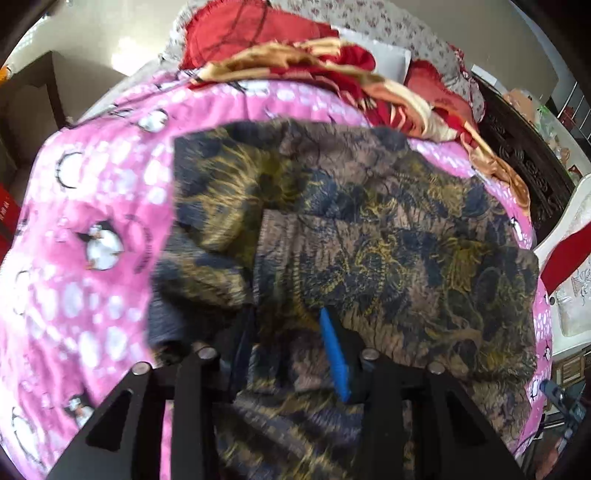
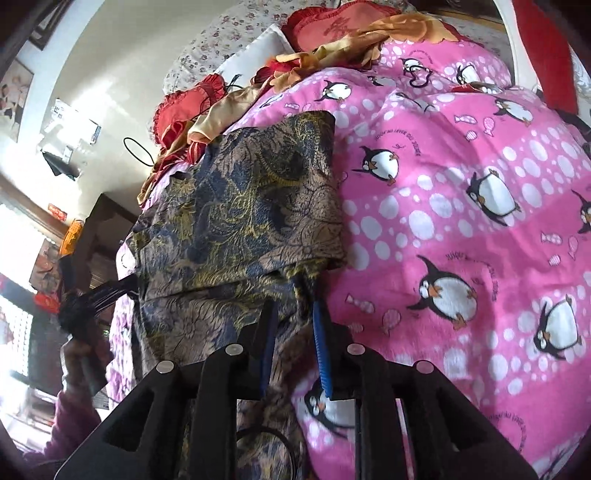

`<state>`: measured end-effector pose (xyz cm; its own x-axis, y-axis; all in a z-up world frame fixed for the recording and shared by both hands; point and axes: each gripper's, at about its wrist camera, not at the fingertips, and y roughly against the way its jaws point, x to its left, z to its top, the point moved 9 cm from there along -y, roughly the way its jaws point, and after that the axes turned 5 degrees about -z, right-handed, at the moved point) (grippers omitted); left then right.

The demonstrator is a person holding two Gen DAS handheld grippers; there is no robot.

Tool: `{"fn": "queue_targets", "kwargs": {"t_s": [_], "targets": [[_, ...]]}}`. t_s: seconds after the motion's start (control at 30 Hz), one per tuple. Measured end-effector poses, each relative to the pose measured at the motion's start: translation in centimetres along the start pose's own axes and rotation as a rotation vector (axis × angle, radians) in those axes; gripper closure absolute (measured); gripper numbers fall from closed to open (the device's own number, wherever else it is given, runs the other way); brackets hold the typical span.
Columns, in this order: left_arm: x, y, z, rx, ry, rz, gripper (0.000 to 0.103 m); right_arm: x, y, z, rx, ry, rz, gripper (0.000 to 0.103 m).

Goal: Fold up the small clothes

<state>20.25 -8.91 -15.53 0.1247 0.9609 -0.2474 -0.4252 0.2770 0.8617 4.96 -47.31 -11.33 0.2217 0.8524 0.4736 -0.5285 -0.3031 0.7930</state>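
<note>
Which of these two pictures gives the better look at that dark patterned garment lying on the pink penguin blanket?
The left wrist view: the patterned garment fills the middle, its folded layers and far edges visible. The right wrist view shows the patterned garment narrower, at an angle, its near end running under the right claw.

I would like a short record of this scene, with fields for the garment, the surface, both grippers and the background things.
garment: dark patterned cloth, partly folded, lying on the blanket
surface: pink penguin blanket over a bed
left gripper: at the garment's near edge, cloth between its fingers; grip unclear
right gripper: at the garment's near corner, cloth between its blue pads; grip unclear
background: red cushions and gold-red fabric at the far end of the bed
</note>
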Motion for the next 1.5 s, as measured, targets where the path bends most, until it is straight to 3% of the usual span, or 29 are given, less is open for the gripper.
{"fn": "queue_targets", "kwargs": {"t_s": [0.03,0.1,0.17,0.33,0.5,0.6,0.7,0.73,0.8,0.9,1.0,1.23,1.5], "targets": [[0.0,-0.4,0.1,0.002,-0.01,0.018,0.077,-0.1,0.1,-0.2,0.005,-0.009,0.007,0.079],[-0.2,-0.9,0.2,0.003,-0.045,0.057,0.097,-0.3,0.5,-0.4,0.008,-0.017,0.013,0.079],[-0.4,-0.3,0.3,-0.007,-0.057,0.045,0.098,-0.4,0.7,-0.3,0.006,-0.024,0.017,0.079],[0.8,4.4,1.7,-0.119,-0.056,0.009,0.099,-0.3,1.7,0.3,-0.017,-0.016,0.027,0.079],[5.5,3.4,1.0,-0.073,0.045,0.107,0.103,0.3,2.6,0.8,-0.038,-0.001,0.038,0.079],[5.8,3.1,-0.1,-0.053,0.091,0.057,0.103,0.7,2.8,1.0,-0.046,0.012,0.03,0.078],[3.6,4.1,-0.5,-0.072,0.047,0.003,0.102,1.2,2.3,1.8,-0.056,0.05,-0.028,0.078],[3.0,4.3,-0.5,-0.075,0.028,0.004,0.1,1.5,2.0,2.2,-0.058,0.061,-0.054,0.078],[1.7,4.9,-0.6,-0.078,-0.013,0.015,0.083,2.0,1.0,2.9,-0.043,0.074,-0.094,0.078],[0.7,5.7,-1.0,-0.085,-0.041,0.015,0.059,3.3,0.2,2.6,0.007,0.122,-0.075,0.078],[0.0,6.6,-2.2,-0.076,-0.057,-0.013,0.046,4.0,1.7,1.5,0.017,0.208,-0.079,0.078],[0.7,9.3,-8.9,-0.039,-0.051,-0.029,0.038,2.4,6.4,-4.2,0.153,0.233,0.008,0.065],[1.0,11.6,-13.2,-0.012,-0.039,-0.045,0.038,0.1,1.8,-13.6,0.3,0.331,-0.114,0.065]]}}
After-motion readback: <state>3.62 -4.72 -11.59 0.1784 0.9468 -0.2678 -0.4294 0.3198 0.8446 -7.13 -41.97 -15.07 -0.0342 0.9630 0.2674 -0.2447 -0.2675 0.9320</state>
